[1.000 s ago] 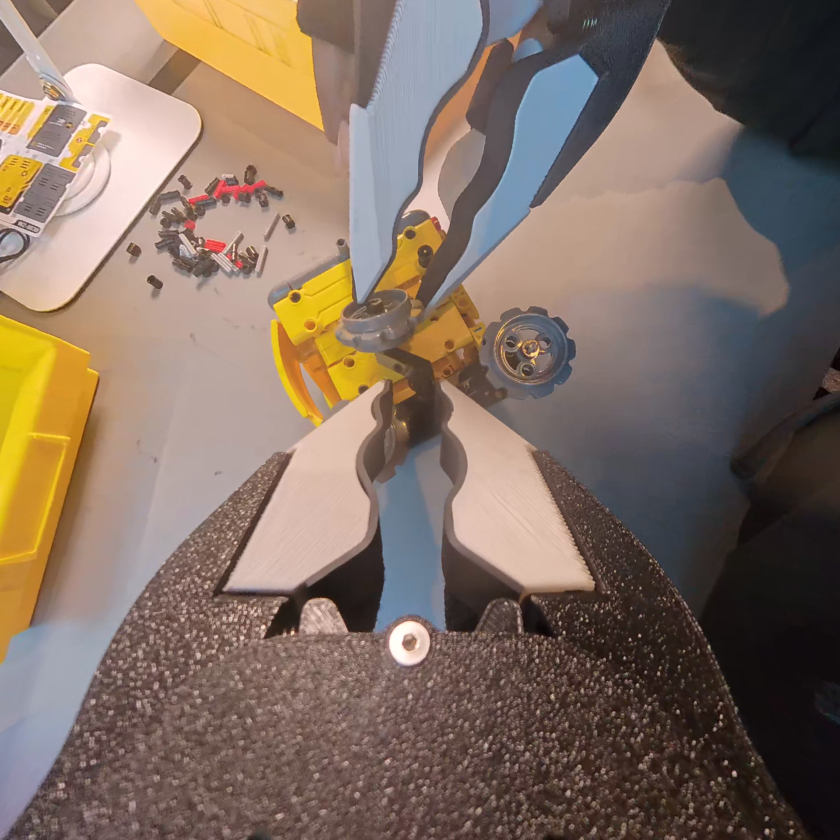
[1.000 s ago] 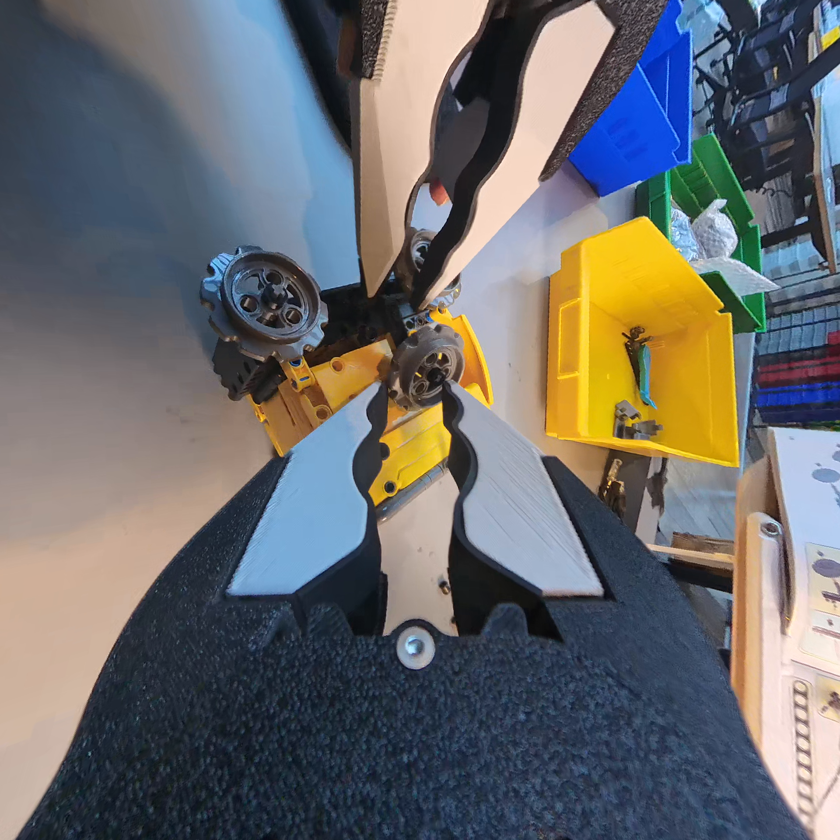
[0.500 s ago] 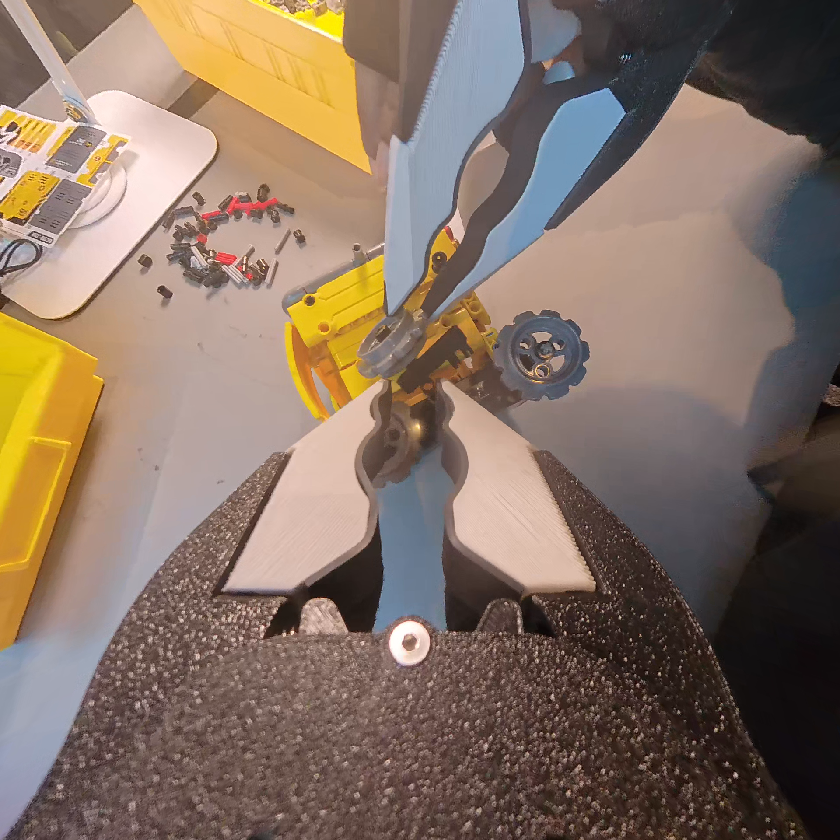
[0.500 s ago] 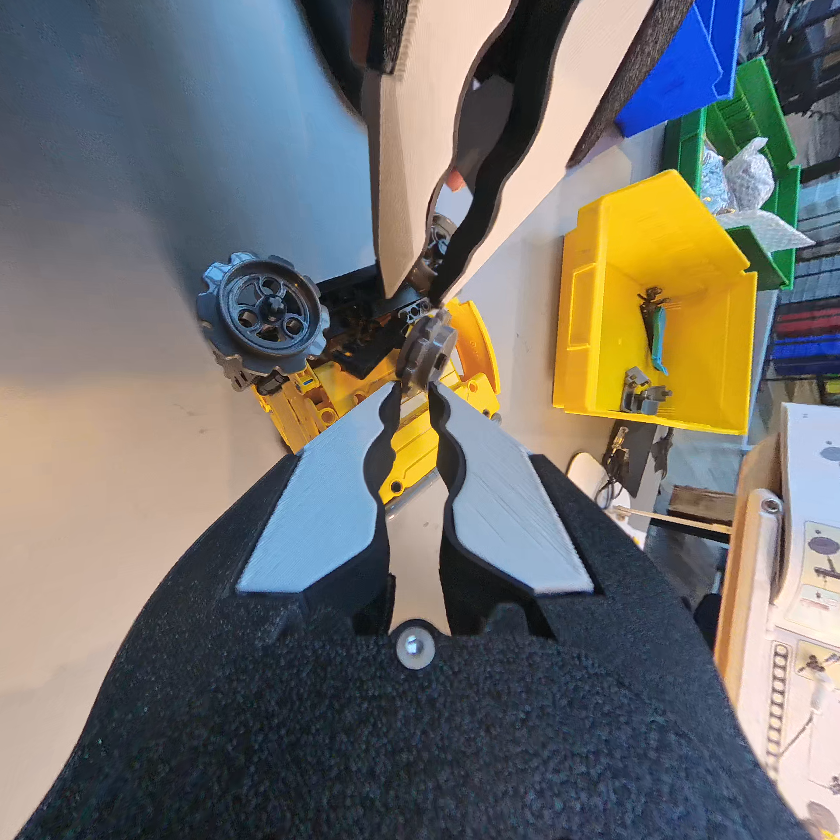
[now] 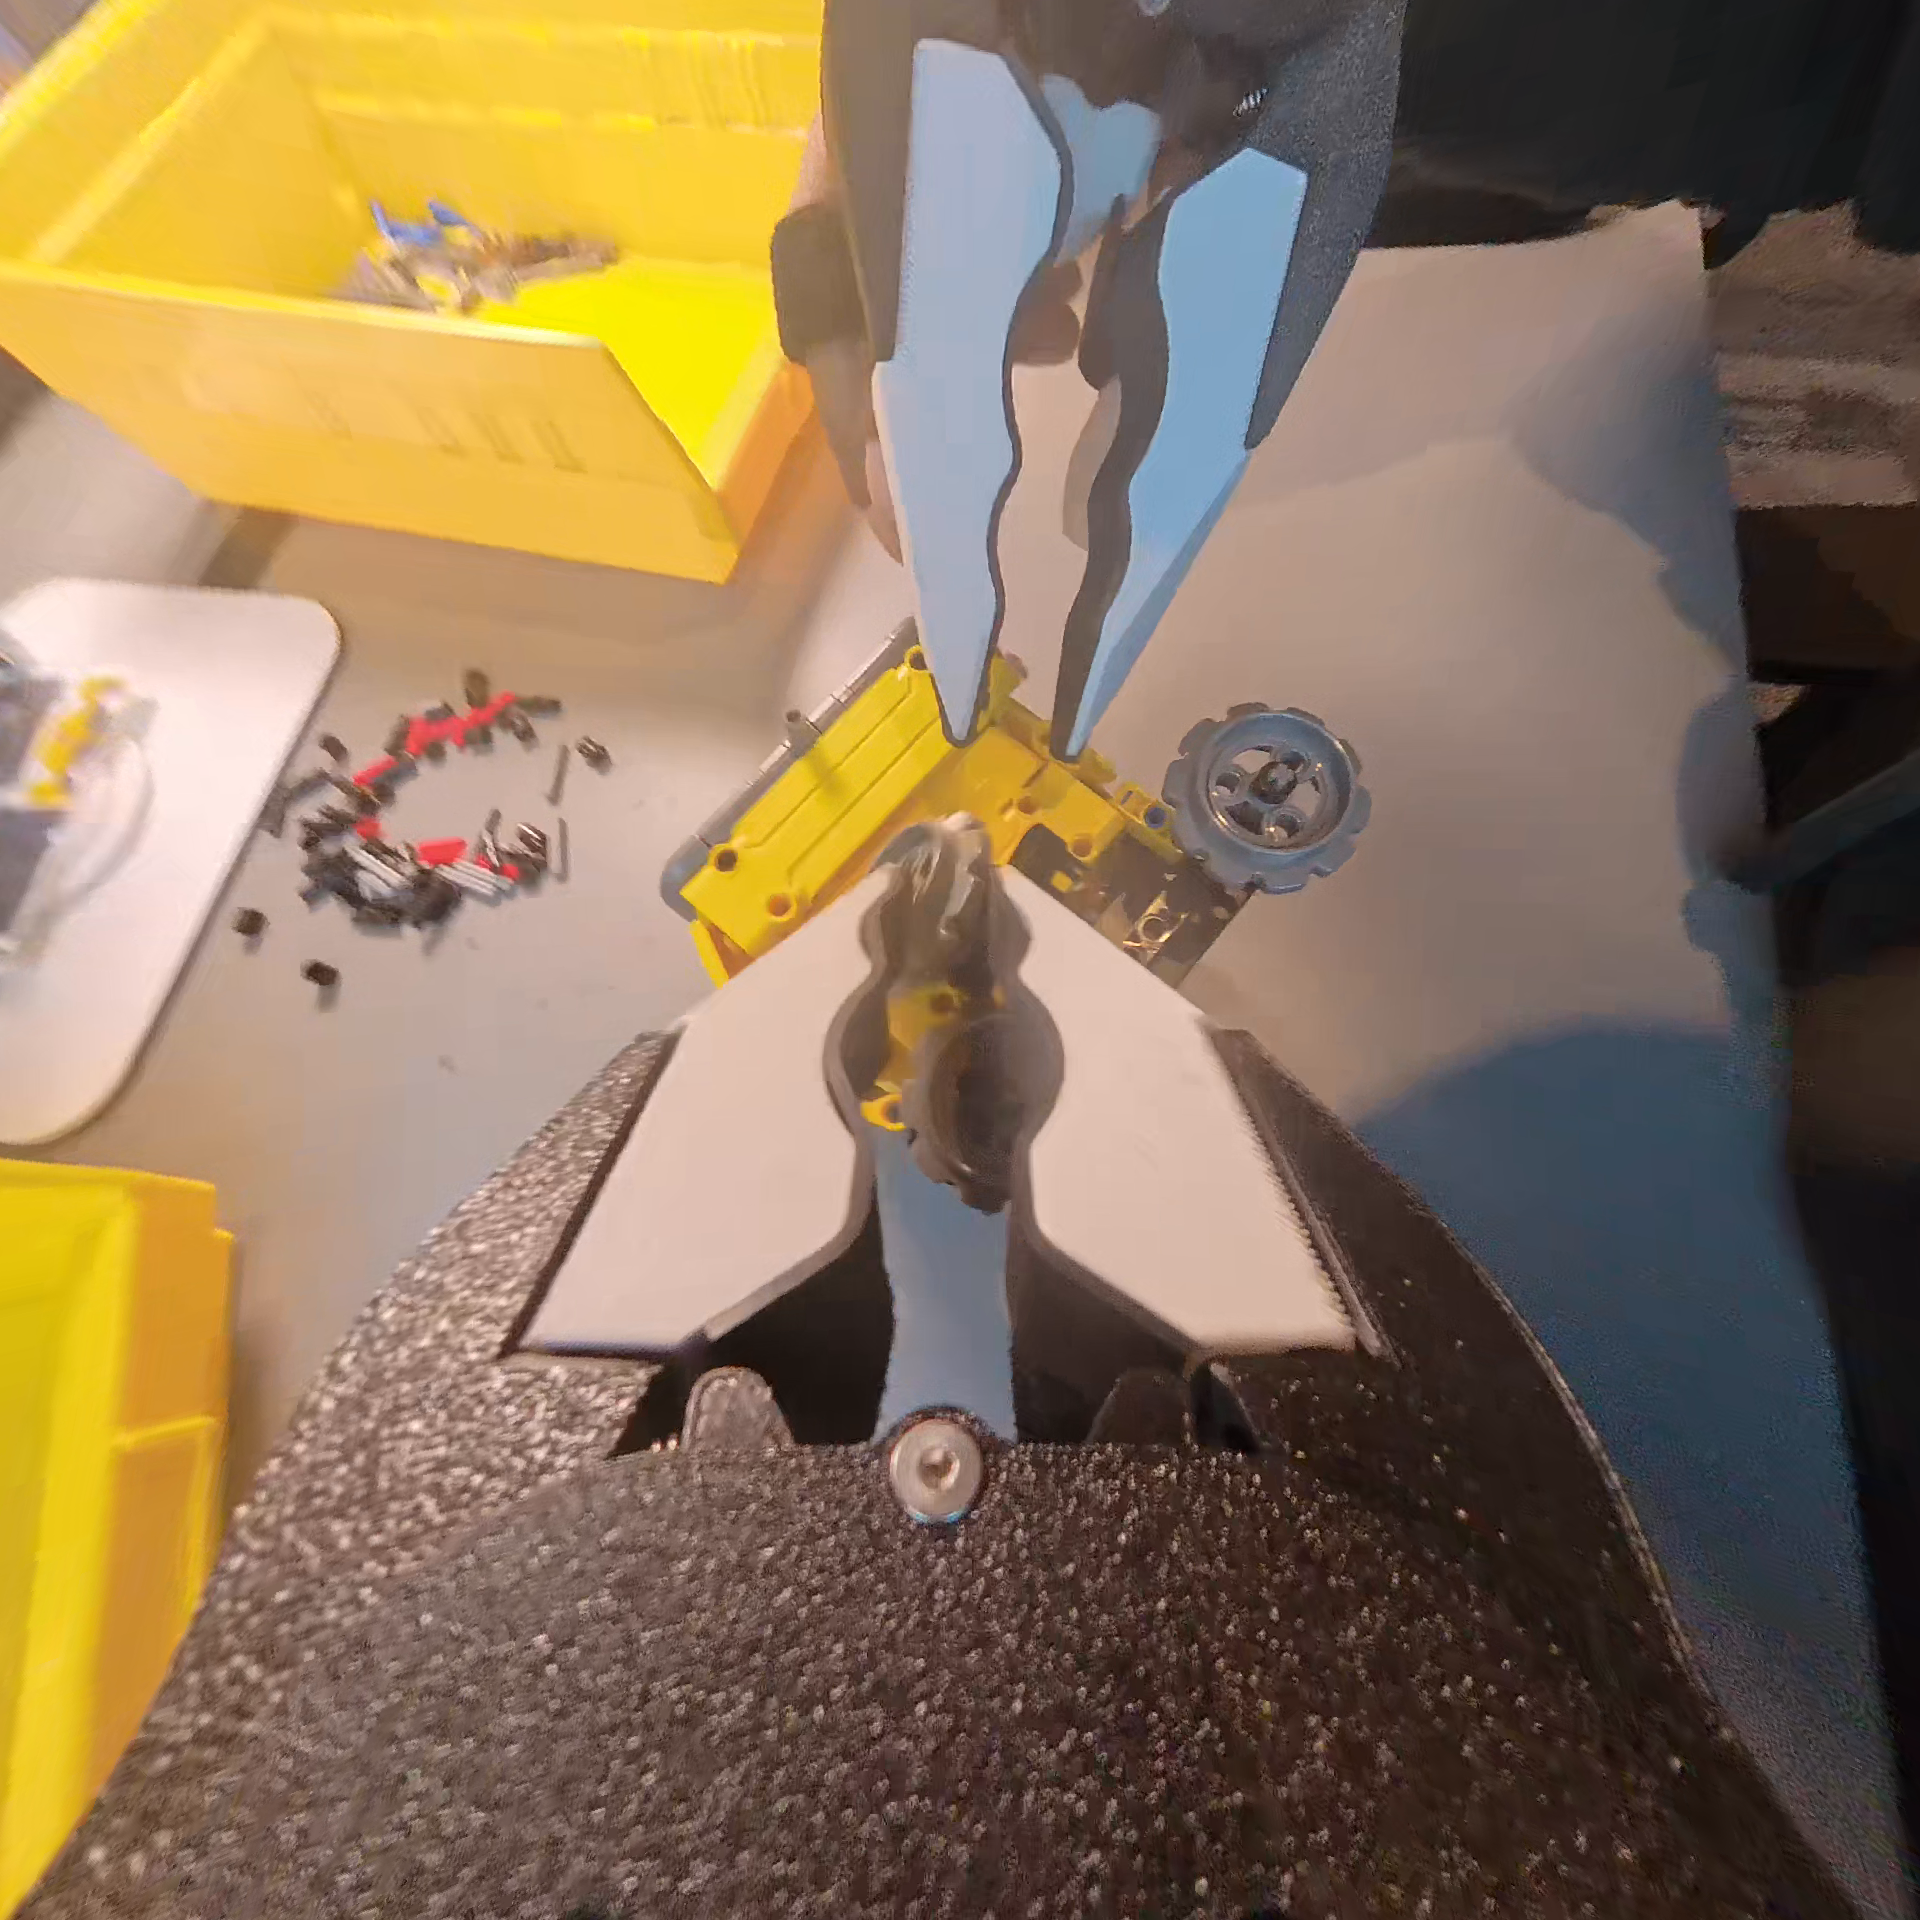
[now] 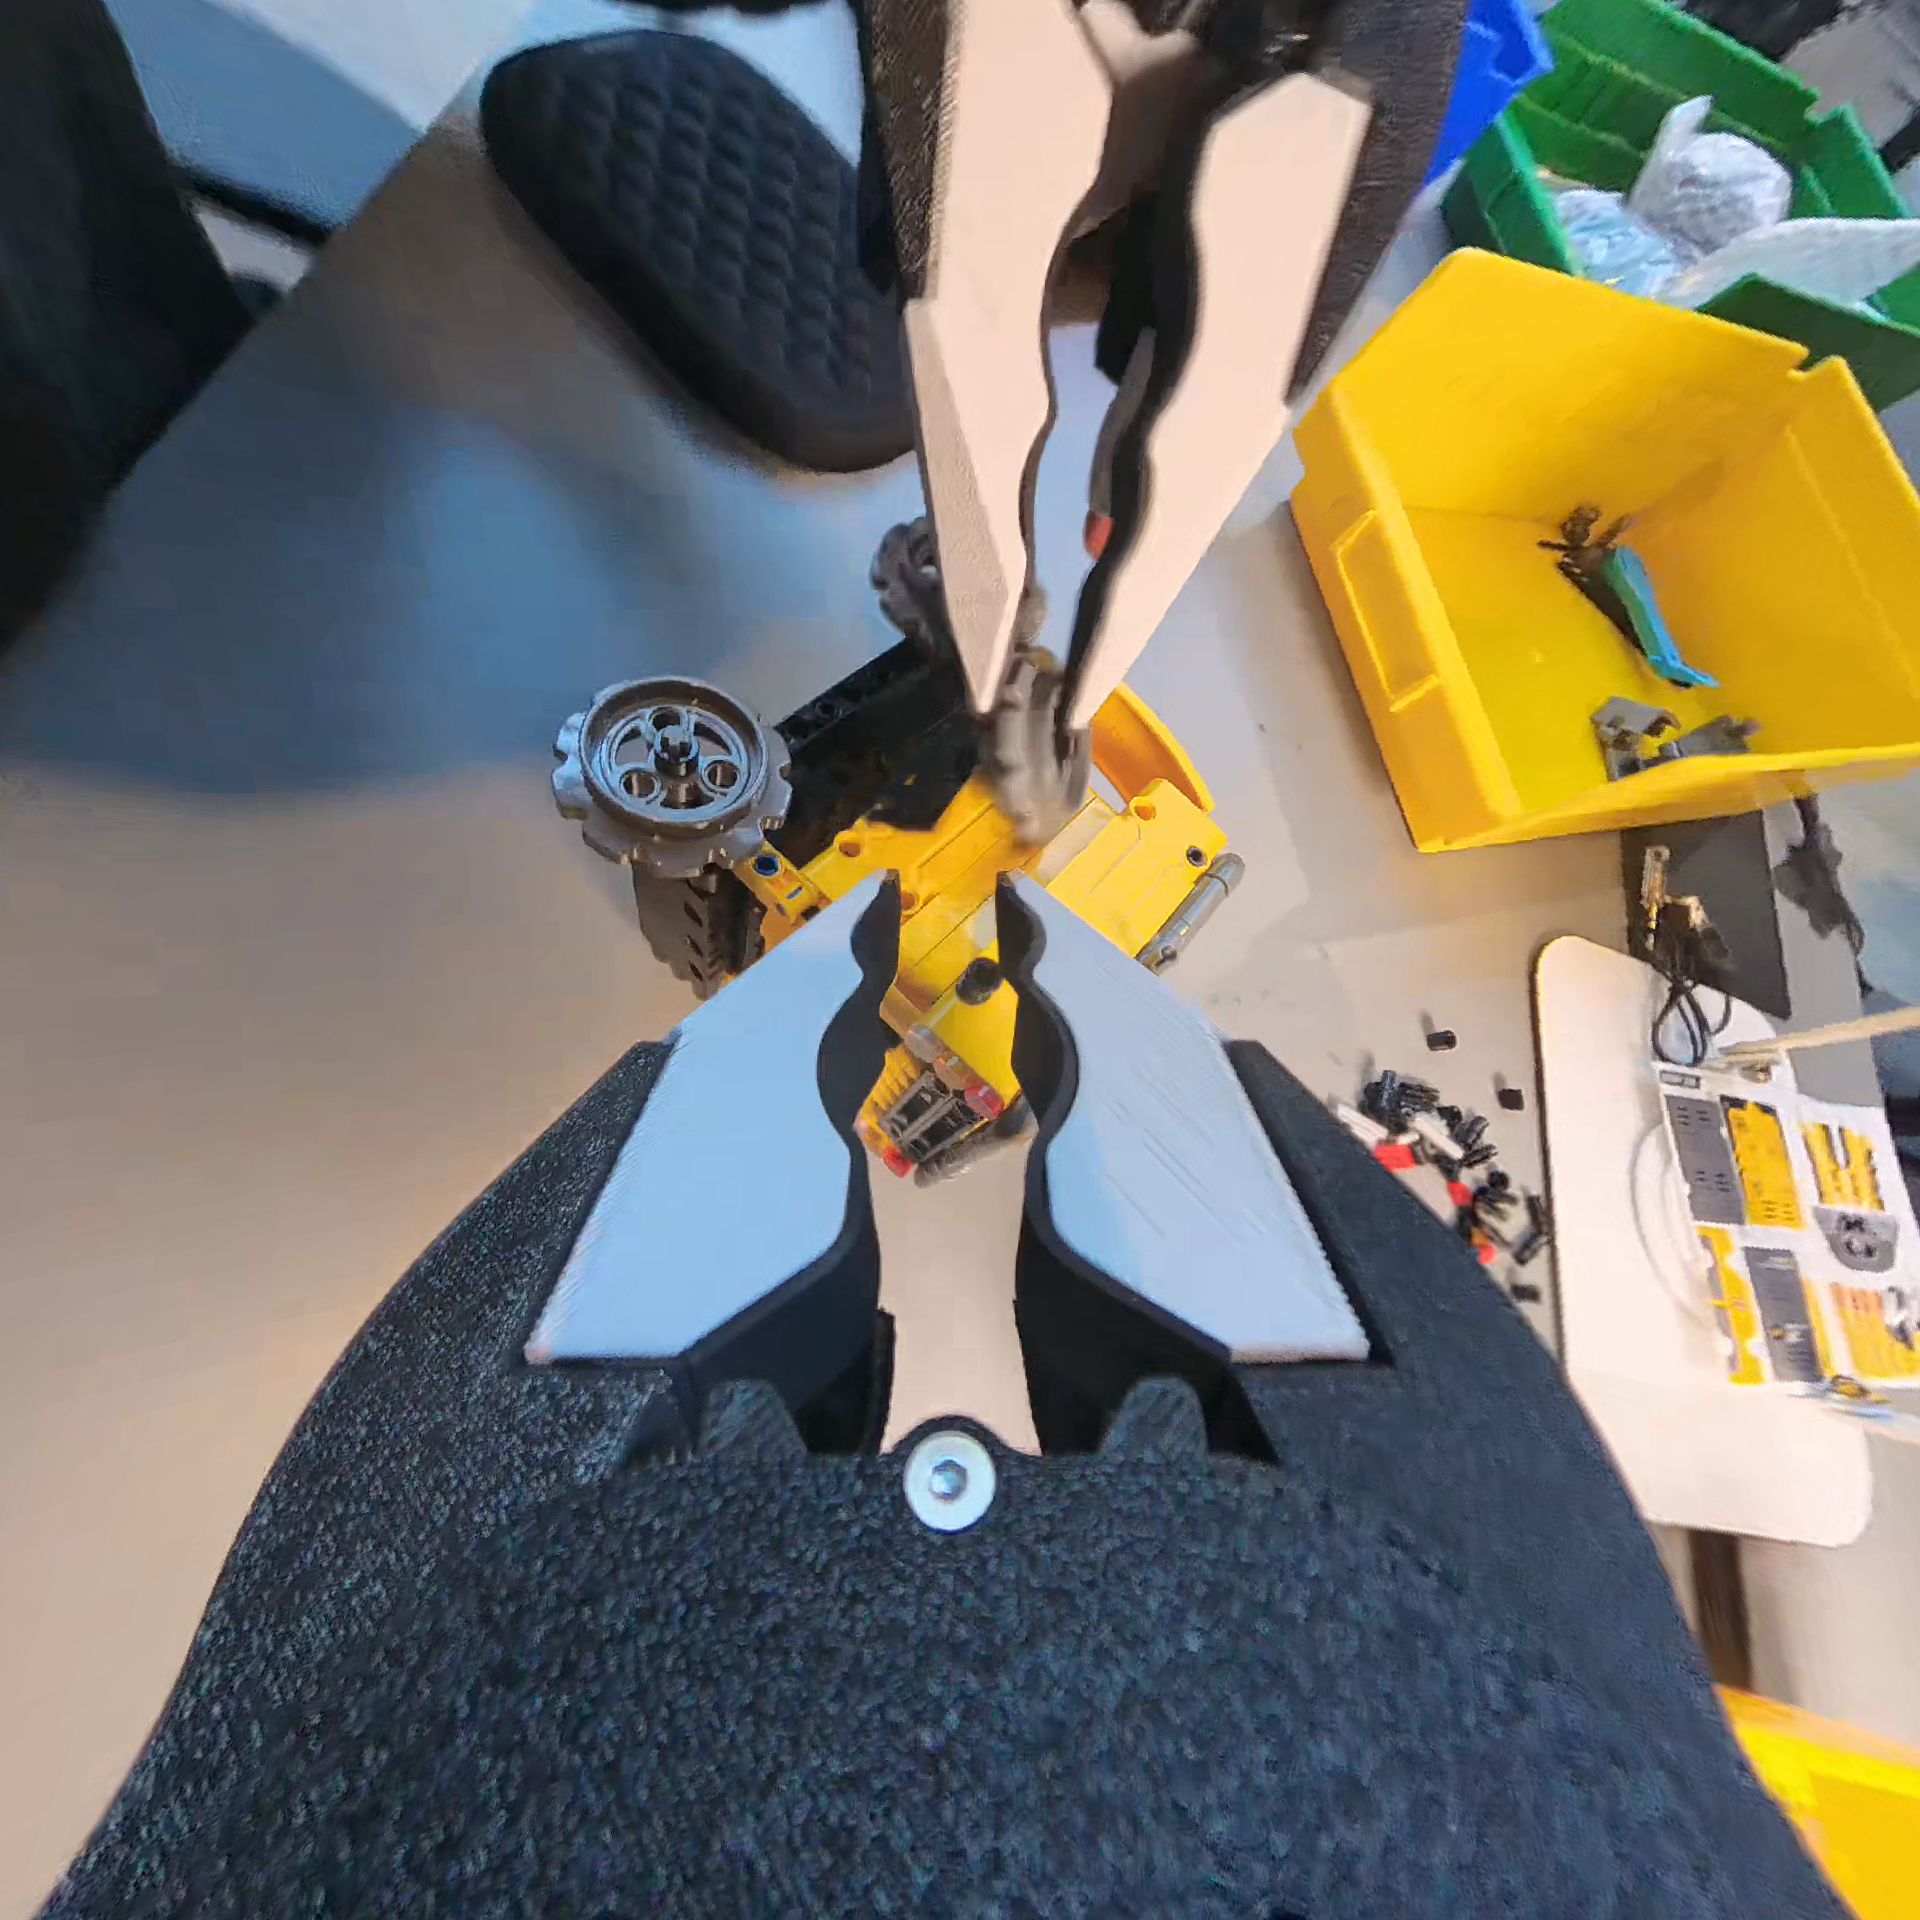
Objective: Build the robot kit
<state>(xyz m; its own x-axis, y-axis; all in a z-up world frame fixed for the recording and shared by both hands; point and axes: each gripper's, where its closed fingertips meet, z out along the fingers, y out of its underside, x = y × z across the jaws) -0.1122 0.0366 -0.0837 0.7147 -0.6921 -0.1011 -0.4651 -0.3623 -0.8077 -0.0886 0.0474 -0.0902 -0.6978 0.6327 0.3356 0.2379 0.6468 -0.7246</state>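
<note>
A yellow and black brick-built vehicle (image 5: 831, 790) lies on the grey table, with a large grey toothed wheel (image 5: 1262, 800) on one end. My left gripper (image 5: 940, 883) is shut on a small grey wheel (image 5: 935, 857), blurred, above the yellow body. My right gripper (image 5: 1013, 732) comes in from the far side, open and empty, tips just above the body. In the right wrist view my right gripper (image 6: 945, 888) stands open over the vehicle (image 6: 1122, 842). The left gripper (image 6: 1029, 696) pinches the small wheel (image 6: 1029, 758) there. The large wheel (image 6: 670, 774) is at the left.
Loose small black and red pins (image 5: 416, 821) lie left of the vehicle. A white board (image 6: 1714, 1455) carries a printed sheet (image 6: 1787, 1226). Yellow bins (image 5: 416, 447) (image 6: 1558, 436) stand behind and beside; one more (image 5: 94, 1455) is near left. A green bin (image 6: 1538, 177) and black seat (image 6: 707, 229) lie beyond. My two grippers' fingertips are within a few centimetres of each other.
My right gripper has let go of the small grey wheel, opened and drawn back. My left gripper now pinches that wheel. Both cameras have risen and tilted, with some blur.
</note>
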